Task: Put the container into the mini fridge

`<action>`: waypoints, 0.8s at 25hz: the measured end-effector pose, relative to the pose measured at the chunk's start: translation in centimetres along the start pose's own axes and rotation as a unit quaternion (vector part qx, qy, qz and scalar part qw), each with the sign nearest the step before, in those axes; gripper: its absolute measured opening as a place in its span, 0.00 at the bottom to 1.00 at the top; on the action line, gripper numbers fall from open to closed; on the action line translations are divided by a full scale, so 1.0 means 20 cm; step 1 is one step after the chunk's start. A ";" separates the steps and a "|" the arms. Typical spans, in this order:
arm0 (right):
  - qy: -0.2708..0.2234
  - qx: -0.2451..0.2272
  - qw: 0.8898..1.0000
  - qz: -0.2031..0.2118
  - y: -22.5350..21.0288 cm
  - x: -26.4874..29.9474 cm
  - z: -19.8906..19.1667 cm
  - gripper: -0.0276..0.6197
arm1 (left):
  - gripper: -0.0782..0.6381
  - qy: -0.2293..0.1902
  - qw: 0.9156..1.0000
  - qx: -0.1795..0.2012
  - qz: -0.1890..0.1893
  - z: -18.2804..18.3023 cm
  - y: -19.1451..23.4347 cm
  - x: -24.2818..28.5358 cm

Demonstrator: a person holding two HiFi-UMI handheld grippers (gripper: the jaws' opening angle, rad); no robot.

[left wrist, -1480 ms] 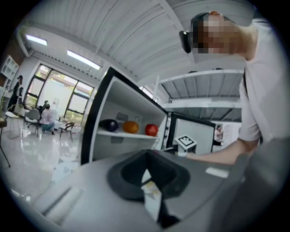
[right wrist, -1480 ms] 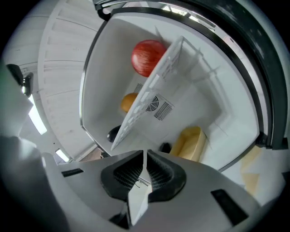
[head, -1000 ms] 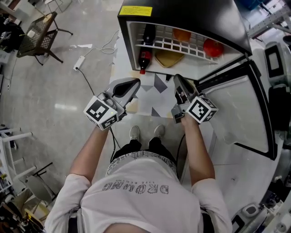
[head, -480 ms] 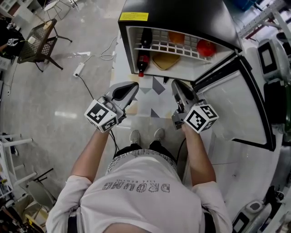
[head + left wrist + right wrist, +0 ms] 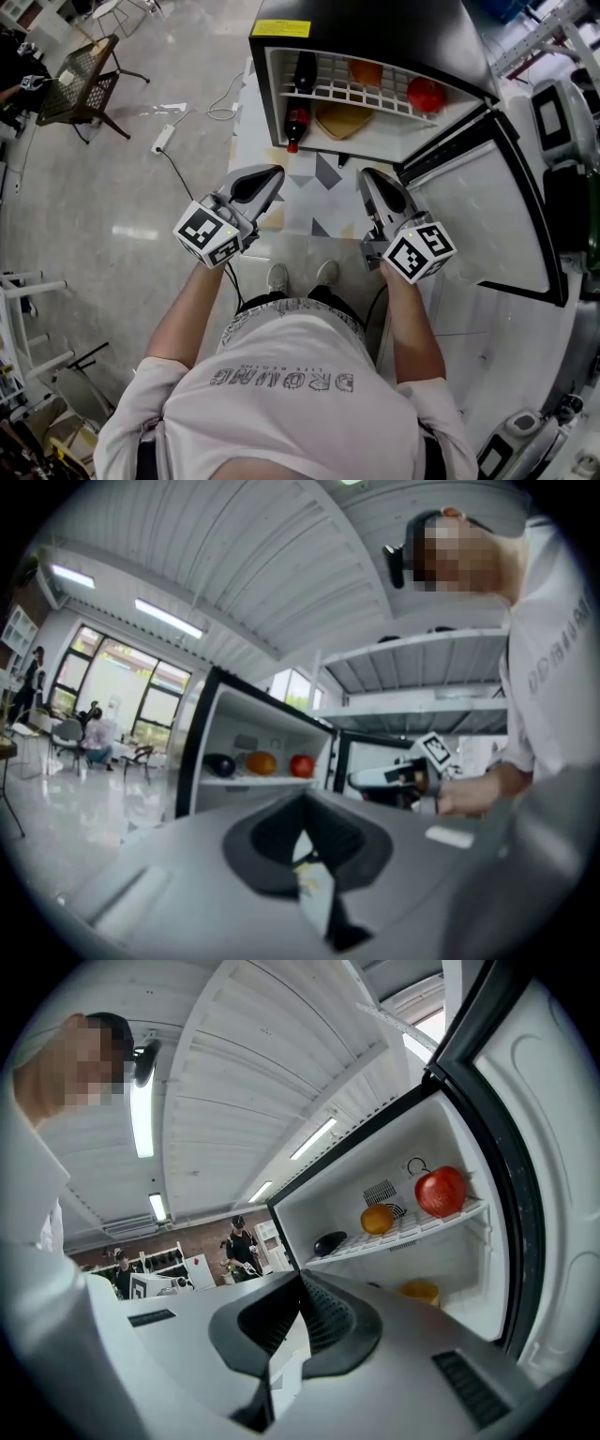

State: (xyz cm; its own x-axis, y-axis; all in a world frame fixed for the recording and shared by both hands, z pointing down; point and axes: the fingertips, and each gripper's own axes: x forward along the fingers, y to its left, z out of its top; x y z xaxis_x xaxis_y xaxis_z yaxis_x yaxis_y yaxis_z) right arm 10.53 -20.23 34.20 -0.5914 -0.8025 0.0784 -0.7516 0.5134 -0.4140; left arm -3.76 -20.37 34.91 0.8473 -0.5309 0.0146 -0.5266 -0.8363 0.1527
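Evidently, the yellow rounded container is seen lying inside the open black mini fridge at 12 o'clock, beneath the white wire shelf, with a red-capped dark bottle at its 9 o'clock. The left hand-held gripper and the right hand-held gripper are held side by side before the fridge, each with jaws pressed together on nothing.
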 end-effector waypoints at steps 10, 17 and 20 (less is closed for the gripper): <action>-0.001 -0.005 1.000 0.003 0.02 -0.02 0.00 0.04 | 0.12 0.005 1.000 0.000 0.005 -0.01 0.00 -0.01; -0.002 -0.009 1.000 0.006 0.03 -0.02 0.00 0.04 | 0.12 0.006 1.000 -0.002 0.007 -0.01 -0.01 0.00; -0.002 -0.010 1.000 0.008 0.03 -0.02 0.00 0.04 | 0.12 0.005 1.000 0.000 0.006 -0.01 -0.02 0.00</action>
State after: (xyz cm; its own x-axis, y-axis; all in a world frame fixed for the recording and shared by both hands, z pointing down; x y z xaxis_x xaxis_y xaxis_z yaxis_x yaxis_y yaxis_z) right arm 10.32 -19.66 33.88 -0.6020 -0.7954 0.0695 -0.7485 0.5319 -0.3961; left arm -3.52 -20.13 35.06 0.8413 -0.5399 0.0267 -0.5372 -0.8295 0.1532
